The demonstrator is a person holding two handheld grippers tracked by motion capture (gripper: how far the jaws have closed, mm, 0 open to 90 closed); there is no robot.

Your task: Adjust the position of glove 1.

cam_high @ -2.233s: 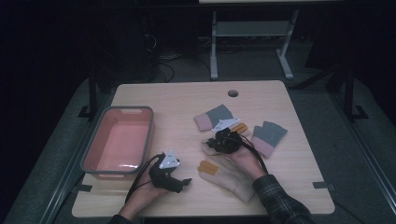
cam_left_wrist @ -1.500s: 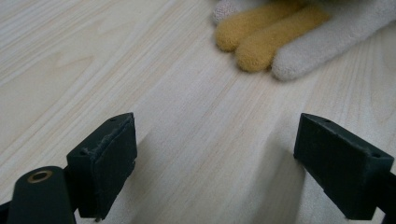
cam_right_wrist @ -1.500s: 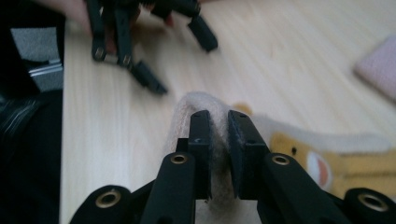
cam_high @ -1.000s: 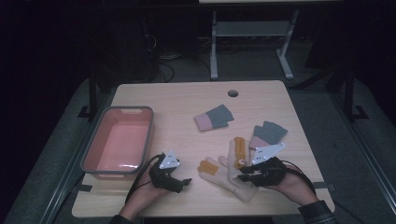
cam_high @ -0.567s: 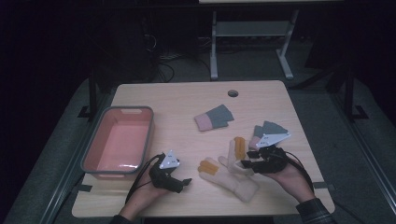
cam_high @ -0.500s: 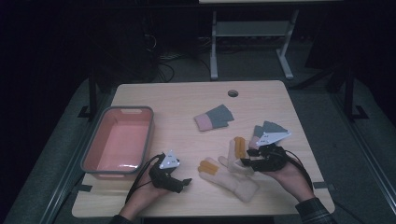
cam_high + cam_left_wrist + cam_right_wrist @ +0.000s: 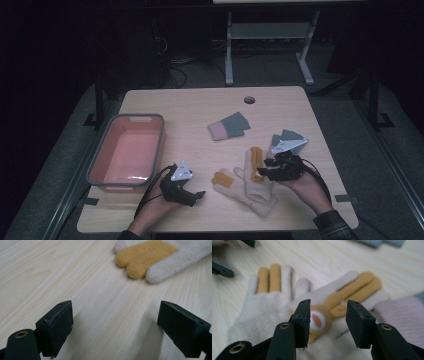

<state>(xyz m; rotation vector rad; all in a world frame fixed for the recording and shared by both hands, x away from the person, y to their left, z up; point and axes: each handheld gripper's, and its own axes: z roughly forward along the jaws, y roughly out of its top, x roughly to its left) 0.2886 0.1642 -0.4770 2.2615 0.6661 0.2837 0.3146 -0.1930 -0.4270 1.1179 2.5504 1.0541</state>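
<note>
Fuzzy cream-and-mustard knit gloves [image 7: 252, 186]

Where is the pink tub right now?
In the high view, the pink tub sits on the left side of the table, just above the left gripper and far from the cream gloves.

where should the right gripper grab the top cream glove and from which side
Probably at the palm of the upper cream glove, near the orange animal patch, coming down from above. It lies flat across the other cream glove, so a shallow pinch of the knit should lift only the top one. The right gripper hovers there with jaws part open; they have just been opening, nothing clamped.
</note>
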